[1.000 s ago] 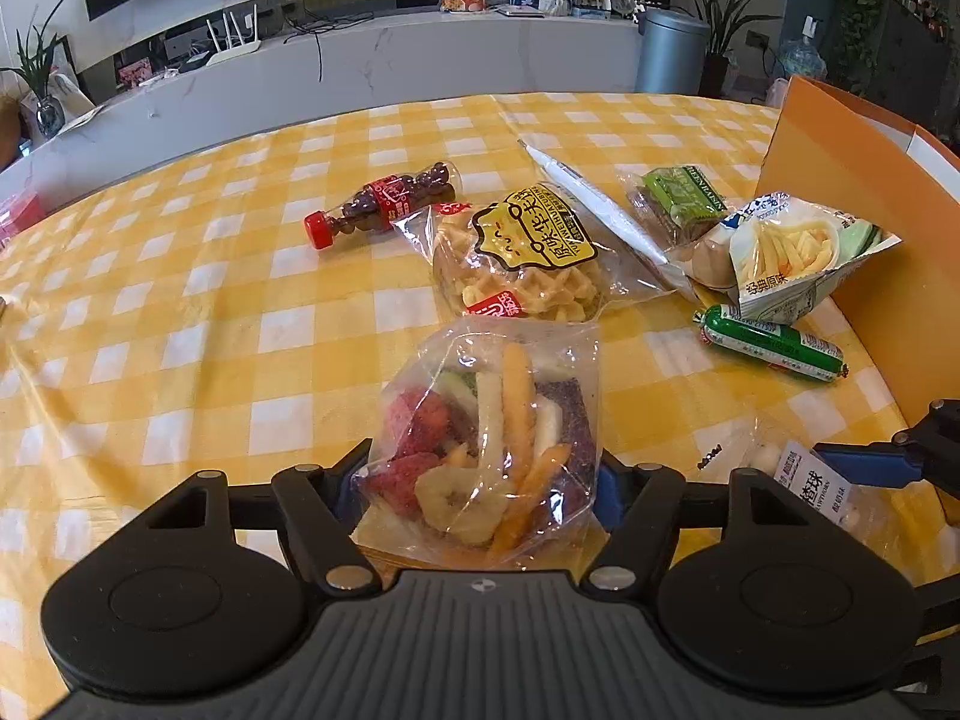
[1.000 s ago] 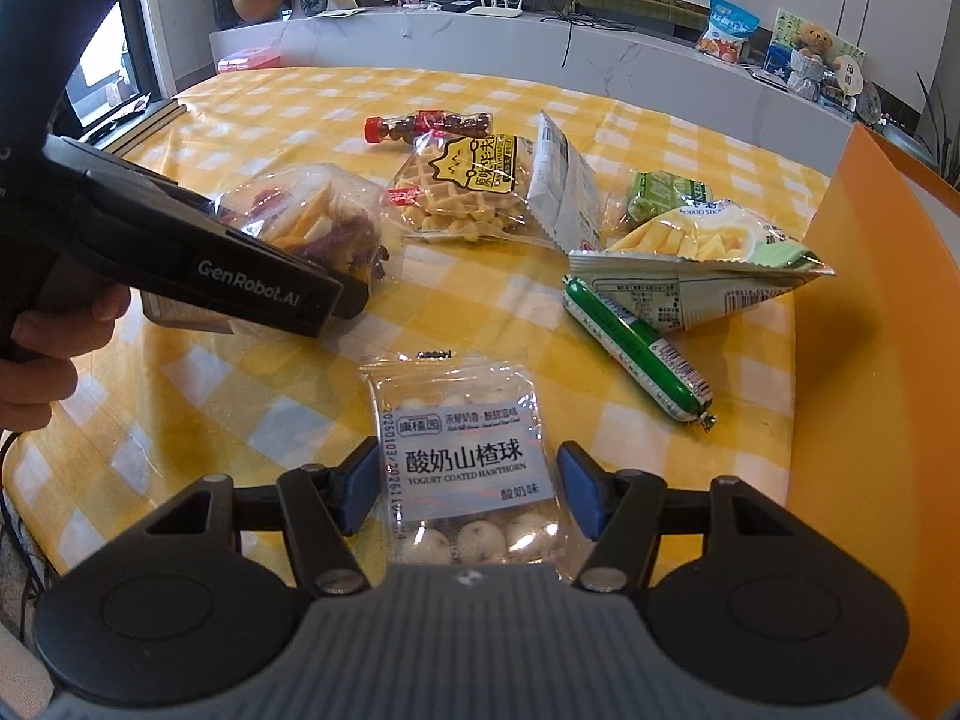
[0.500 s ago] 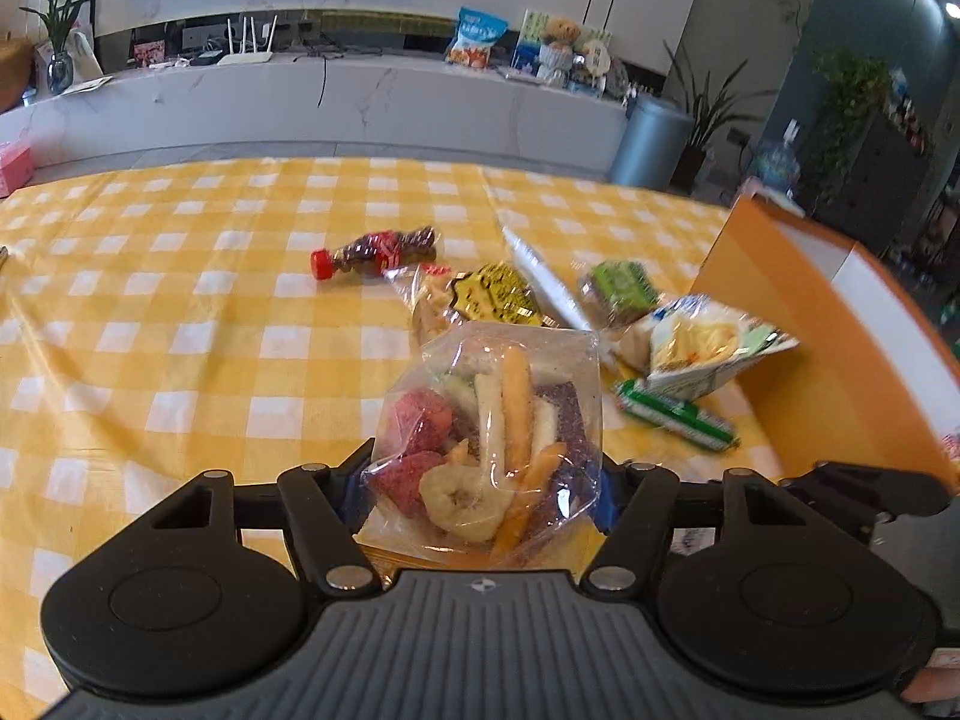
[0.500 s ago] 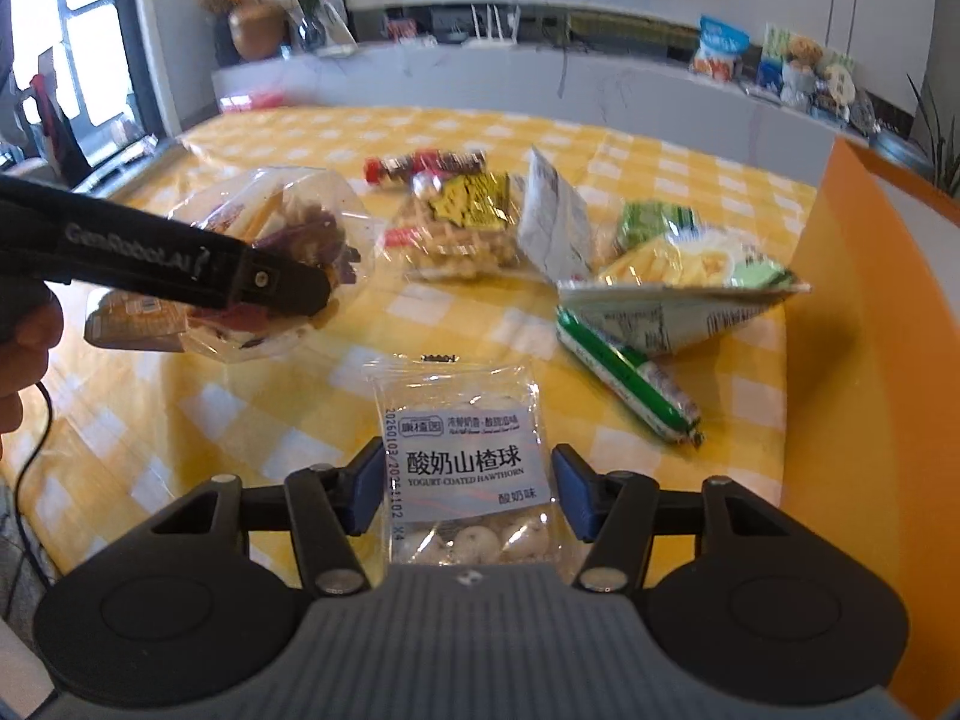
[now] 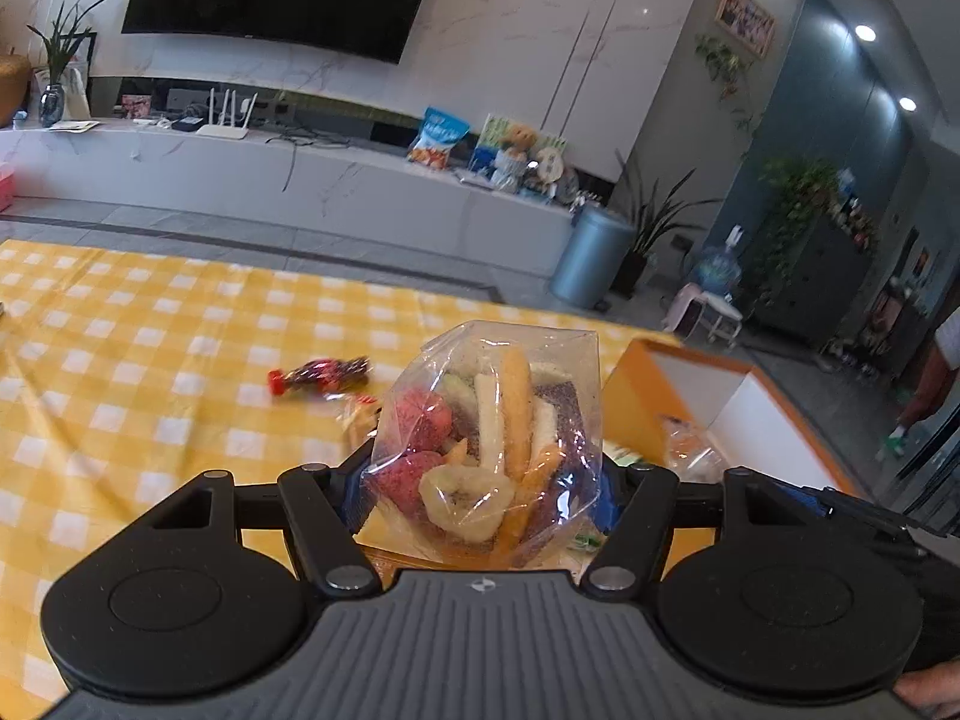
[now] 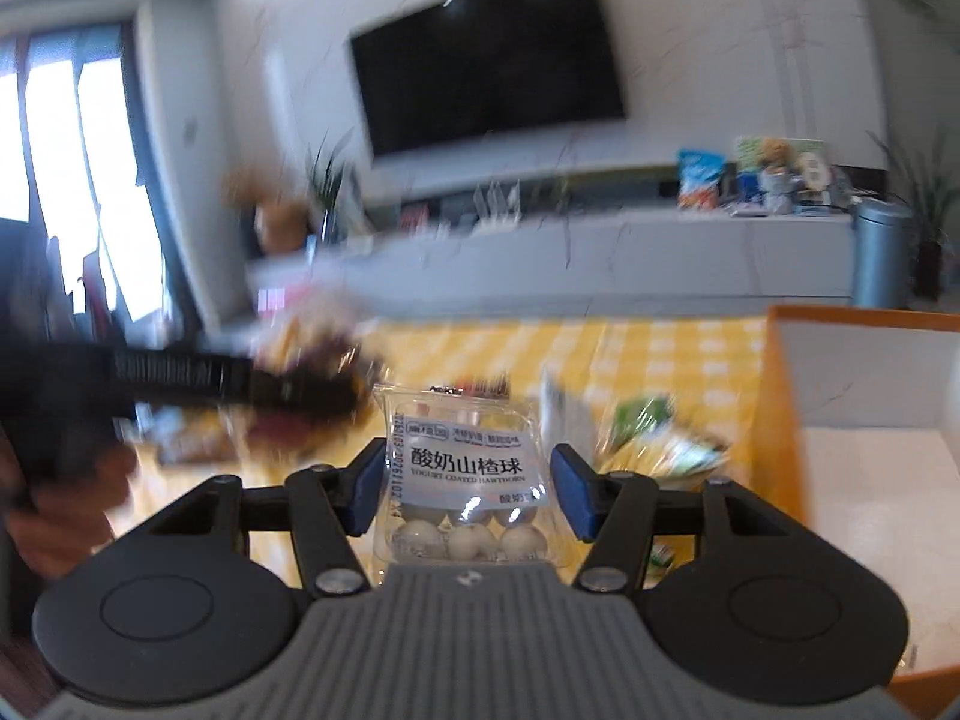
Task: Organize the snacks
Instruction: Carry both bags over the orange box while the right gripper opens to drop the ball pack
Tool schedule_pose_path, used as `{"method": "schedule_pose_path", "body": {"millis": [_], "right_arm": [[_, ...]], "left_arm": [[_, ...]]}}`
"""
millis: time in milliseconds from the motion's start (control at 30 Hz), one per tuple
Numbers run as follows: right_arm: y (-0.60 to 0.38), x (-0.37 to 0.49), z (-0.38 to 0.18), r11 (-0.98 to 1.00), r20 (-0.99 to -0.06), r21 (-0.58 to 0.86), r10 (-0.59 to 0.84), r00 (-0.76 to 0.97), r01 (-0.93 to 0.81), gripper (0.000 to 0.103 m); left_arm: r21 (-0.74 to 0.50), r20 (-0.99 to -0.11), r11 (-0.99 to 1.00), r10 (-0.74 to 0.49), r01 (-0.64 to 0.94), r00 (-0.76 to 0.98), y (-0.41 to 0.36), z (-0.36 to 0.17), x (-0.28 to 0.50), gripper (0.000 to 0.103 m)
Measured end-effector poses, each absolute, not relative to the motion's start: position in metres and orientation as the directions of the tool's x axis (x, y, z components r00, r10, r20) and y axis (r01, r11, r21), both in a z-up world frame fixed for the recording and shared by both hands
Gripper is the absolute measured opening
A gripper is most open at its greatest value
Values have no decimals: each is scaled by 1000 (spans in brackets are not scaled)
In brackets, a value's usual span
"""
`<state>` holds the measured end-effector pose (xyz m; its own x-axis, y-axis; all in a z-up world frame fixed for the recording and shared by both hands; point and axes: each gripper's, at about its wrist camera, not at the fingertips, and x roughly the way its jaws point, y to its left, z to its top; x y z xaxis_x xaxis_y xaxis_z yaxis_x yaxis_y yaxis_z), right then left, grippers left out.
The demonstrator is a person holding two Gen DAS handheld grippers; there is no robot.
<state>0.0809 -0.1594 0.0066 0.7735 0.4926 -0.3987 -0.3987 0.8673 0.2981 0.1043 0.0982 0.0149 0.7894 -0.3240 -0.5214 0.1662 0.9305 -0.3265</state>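
Note:
My left gripper point(image 5: 483, 489) is shut on a clear bag of dried fruit point(image 5: 489, 444), held in the air above the yellow checked table point(image 5: 150, 396). My right gripper point(image 6: 468, 480) is shut on a clear packet of yogurt-coated hawthorn balls point(image 6: 465, 480), also lifted off the table. An orange box with a white inside point(image 6: 864, 480) stands at the right in the right wrist view, and the orange box point(image 5: 714, 402) shows behind the fruit bag in the left wrist view. The left gripper point(image 6: 228, 384) with its fruit bag appears blurred at the left in the right wrist view.
A small red-capped bottle point(image 5: 321, 373) lies on the table left of the fruit bag. More snack bags point(image 6: 654, 444) lie by the box, blurred. A white counter point(image 5: 240, 174), a grey bin point(image 5: 591, 261) and plants stand beyond the table. A person's hand point(image 6: 66, 504) holds the left gripper.
Both grippers have risen and tilted up with their bags still held; the table has dropped low in both views. The orange box's white inside has come into the right wrist view.

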Motion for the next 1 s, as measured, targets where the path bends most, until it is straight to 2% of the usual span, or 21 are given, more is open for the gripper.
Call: {"method": "schedule_pose_path", "body": {"millis": [200, 300, 433, 567, 667, 767, 933, 1000], "right_arm": [[-206, 75, 23, 893, -371, 342, 413, 832, -291, 57], [-235, 78, 32, 927, -378, 330, 306, 874, -181, 57], [-276, 85, 31, 946, -449, 322, 121, 885, 34, 57], [-299, 98, 10, 929, -540, 326, 31, 841, 176, 57], [-302, 107, -5, 920, -577, 318, -6, 817, 231, 57], [-296, 118, -18, 931, -610, 233, -85, 788, 281, 57], [-296, 123, -29, 937, -627, 213, -85, 774, 276, 57], [-291, 131, -34, 943, -645, 130, -153, 748, 305, 57]], "left_arm": [[-360, -517, 912, -371, 198, 772, 90, 19, 107, 76], [-379, -515, 901, -395, 211, 761, 85, 24, 111, 76], [-379, -496, 890, -426, 253, 756, 70, 32, 114, 76], [-380, -493, 876, -462, 295, 737, 49, 35, 120, 76], [-398, -503, 855, -507, 332, 700, 34, 33, 127, 76], [-435, -496, 821, -561, 370, 663, 26, 26, 135, 76], [-410, -523, 836, -544, 366, 656, 9, 17, 144, 76], [-413, -529, 831, -552, 372, 644, 4, 14, 148, 76]]}}
